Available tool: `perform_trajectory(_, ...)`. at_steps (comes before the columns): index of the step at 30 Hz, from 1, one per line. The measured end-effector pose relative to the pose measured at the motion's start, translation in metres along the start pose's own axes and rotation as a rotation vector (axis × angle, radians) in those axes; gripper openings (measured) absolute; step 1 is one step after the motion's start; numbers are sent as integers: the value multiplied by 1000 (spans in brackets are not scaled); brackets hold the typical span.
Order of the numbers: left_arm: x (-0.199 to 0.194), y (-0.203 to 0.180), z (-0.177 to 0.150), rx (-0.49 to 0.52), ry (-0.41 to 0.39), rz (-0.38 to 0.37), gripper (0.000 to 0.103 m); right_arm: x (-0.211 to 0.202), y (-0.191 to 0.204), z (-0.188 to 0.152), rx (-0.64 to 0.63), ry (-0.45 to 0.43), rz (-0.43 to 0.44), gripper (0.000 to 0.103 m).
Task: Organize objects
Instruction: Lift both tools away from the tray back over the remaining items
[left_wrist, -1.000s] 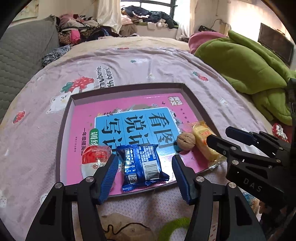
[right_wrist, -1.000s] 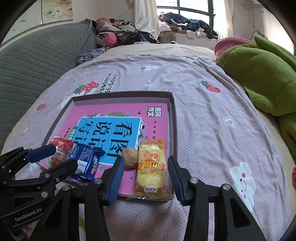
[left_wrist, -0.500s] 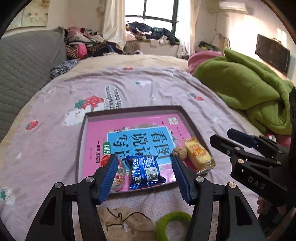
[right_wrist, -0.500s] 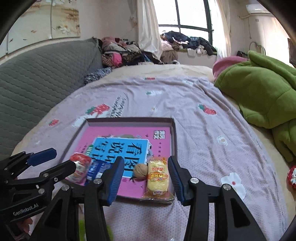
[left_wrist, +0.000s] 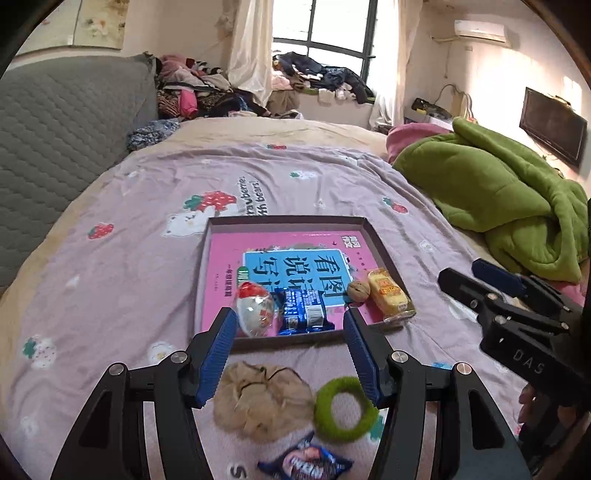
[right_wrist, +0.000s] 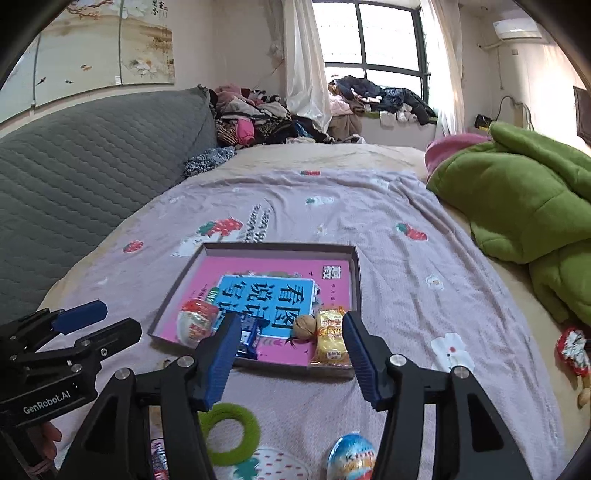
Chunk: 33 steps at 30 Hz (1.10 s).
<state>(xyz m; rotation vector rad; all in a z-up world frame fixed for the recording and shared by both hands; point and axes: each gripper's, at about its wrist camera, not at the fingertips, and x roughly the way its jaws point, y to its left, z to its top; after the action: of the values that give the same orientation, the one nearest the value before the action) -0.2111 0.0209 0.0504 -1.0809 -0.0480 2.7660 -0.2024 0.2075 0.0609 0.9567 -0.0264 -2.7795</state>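
A shallow grey tray (left_wrist: 288, 220) lies on the bed with a pink book (left_wrist: 221, 266) in it. Along its near edge sit a red-white egg (left_wrist: 255, 308), a blue snack packet (left_wrist: 303, 312), a walnut (left_wrist: 358, 291) and a yellow cake packet (left_wrist: 389, 294). My left gripper (left_wrist: 288, 332) hovers open above and short of the tray, holding nothing. The right gripper (right_wrist: 291, 332) is also raised off the tray (right_wrist: 356, 273); its jaws are opening, with nothing between them. The yellow cake packet (right_wrist: 330, 339) lies free over the tray's near rim.
On the sheet short of the tray lie a beige scrunchie (left_wrist: 262, 398), a green ring (left_wrist: 345, 408), a blue biscuit pack (left_wrist: 306, 463) and a blue egg (right_wrist: 351, 458). A red wrapped sweet (right_wrist: 570, 349) lies right. A green quilt (left_wrist: 498, 199) is piled right, a grey headboard (left_wrist: 55, 140) left.
Both grippers have drawn back and up from the tray, which looks smaller now. The right jaws have widened. The loose things on the near sheet have come into view.
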Motion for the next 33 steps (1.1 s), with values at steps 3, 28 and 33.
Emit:
perform_trajectory(3, -25, 4, 1, -13, -21, 20, 62, -22, 8, 4, -11, -14, 7, 57)
perform_trajectory(28, -167, -1, -10, -43, -107, 39, 62, -152, 44, -3, -57, -88, -15, 57)
perform_trajectory(33, -187, -4, -18, -33, -111, 41, 62, -174, 47, -6, -52, -109, -18, 57)
